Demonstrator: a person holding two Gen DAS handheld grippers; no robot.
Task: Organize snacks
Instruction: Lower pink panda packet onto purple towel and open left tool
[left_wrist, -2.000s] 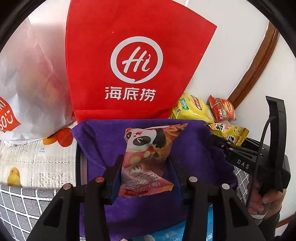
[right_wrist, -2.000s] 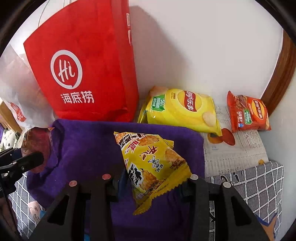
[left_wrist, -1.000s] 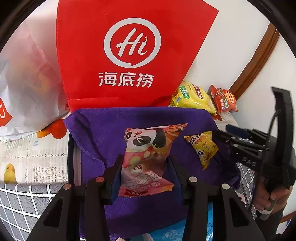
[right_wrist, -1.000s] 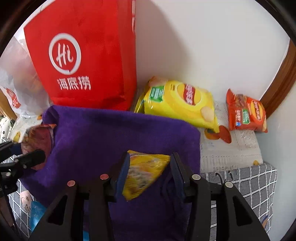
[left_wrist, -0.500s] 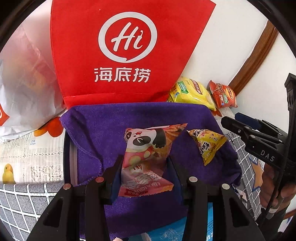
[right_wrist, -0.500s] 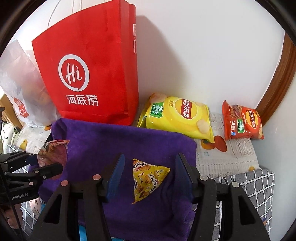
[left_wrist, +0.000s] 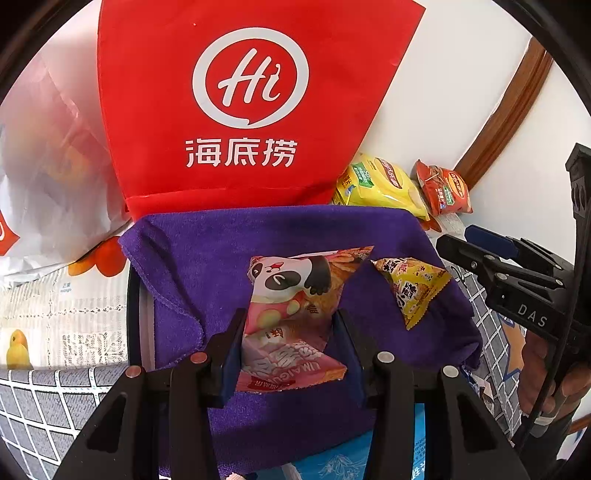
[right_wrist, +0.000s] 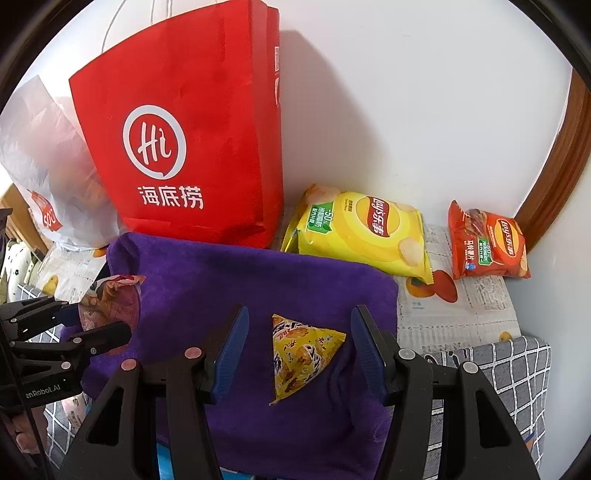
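Note:
My left gripper (left_wrist: 290, 325) is shut on a pink panda snack packet (left_wrist: 291, 310) and holds it over the purple towel (left_wrist: 221, 266). The packet also shows at the left of the right wrist view (right_wrist: 110, 306), in the left gripper (right_wrist: 92, 328). A small yellow triangular snack packet (right_wrist: 299, 350) lies loose on the purple towel (right_wrist: 240, 288), between the fingers of my right gripper (right_wrist: 299, 347), which is open and empty. The yellow packet (left_wrist: 410, 288) also shows in the left wrist view, next to the right gripper (left_wrist: 461, 251).
A red Hi bag (right_wrist: 192, 147) stands against the wall behind the towel. A white plastic bag (right_wrist: 40, 162) is on its left. A yellow Lay's bag (right_wrist: 362, 236) and a red Lay's bag (right_wrist: 487, 243) lie on newspaper at the right. A checked cloth (right_wrist: 517, 369) covers the front edge.
My right gripper lowered the yellow packet onto the towel, opened, let it go and pulled back a little. My left gripper kept its hold on the panda packet.

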